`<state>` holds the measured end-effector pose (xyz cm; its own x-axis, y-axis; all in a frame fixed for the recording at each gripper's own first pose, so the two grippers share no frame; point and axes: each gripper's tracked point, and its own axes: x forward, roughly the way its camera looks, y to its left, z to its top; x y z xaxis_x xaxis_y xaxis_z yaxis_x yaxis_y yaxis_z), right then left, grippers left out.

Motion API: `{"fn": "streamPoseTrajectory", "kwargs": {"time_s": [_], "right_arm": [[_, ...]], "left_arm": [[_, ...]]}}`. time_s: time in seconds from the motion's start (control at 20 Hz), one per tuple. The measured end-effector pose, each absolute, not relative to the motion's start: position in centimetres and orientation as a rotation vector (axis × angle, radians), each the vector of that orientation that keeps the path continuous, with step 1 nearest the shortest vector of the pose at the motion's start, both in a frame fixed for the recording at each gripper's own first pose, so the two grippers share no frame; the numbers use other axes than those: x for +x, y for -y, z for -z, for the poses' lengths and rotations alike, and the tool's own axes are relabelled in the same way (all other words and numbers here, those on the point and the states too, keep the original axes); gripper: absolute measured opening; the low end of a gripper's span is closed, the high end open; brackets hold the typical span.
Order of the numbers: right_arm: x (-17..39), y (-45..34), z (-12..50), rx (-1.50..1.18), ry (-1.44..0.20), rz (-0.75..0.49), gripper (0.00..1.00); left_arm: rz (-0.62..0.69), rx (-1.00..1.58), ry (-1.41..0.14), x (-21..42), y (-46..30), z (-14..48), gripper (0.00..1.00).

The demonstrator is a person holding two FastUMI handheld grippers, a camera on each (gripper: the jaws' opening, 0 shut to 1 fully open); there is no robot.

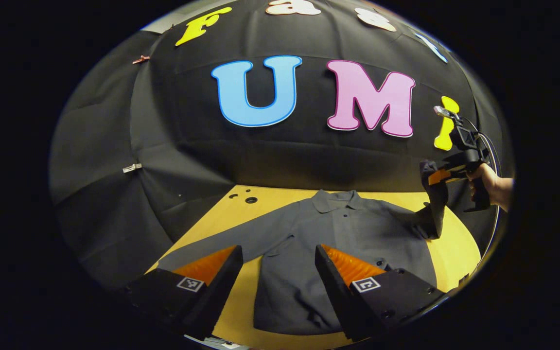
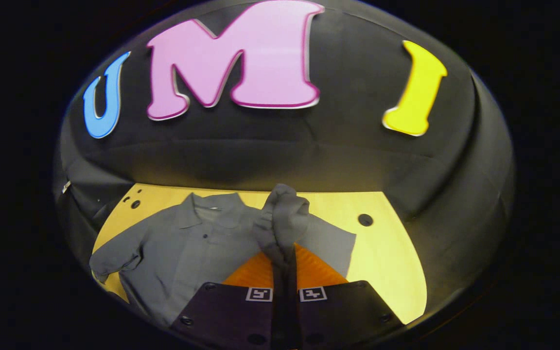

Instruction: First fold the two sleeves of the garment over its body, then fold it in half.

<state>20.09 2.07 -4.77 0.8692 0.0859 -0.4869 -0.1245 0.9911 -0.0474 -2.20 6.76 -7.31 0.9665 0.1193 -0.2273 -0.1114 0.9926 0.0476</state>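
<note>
Right gripper point(image 2: 284, 265) clamped on sleeve point(image 2: 282, 218), left gripper point(image 1: 278, 265) apart; shirt point(image 1: 328, 243) collar toward wall.

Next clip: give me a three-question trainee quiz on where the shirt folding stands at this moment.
1. True or false: the right gripper has a sleeve pinched between its fingers and lifted off the table.
2. Multiple choice: the left gripper is A) shut on the collar, B) open above the shirt, C) shut on the hem.
3. Short answer: how does the other sleeve lie?

Key
1. True; the left gripper view shows that sleeve hanging from the raised gripper.
2. B.
3. Spread out on the table, not yet folded over the body.
</note>
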Motion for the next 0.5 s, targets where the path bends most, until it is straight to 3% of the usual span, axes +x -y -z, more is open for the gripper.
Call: {"fn": "streamPoseTrajectory", "kwargs": {"time_s": [0.5], "right_arm": [[20.1, -20.0, 8.7, -0.157, -0.580, -0.358, 0.05]], "left_arm": [[-0.309, -0.066, -0.281, -5.4, -14.7, 10.2, 0.95]]}}
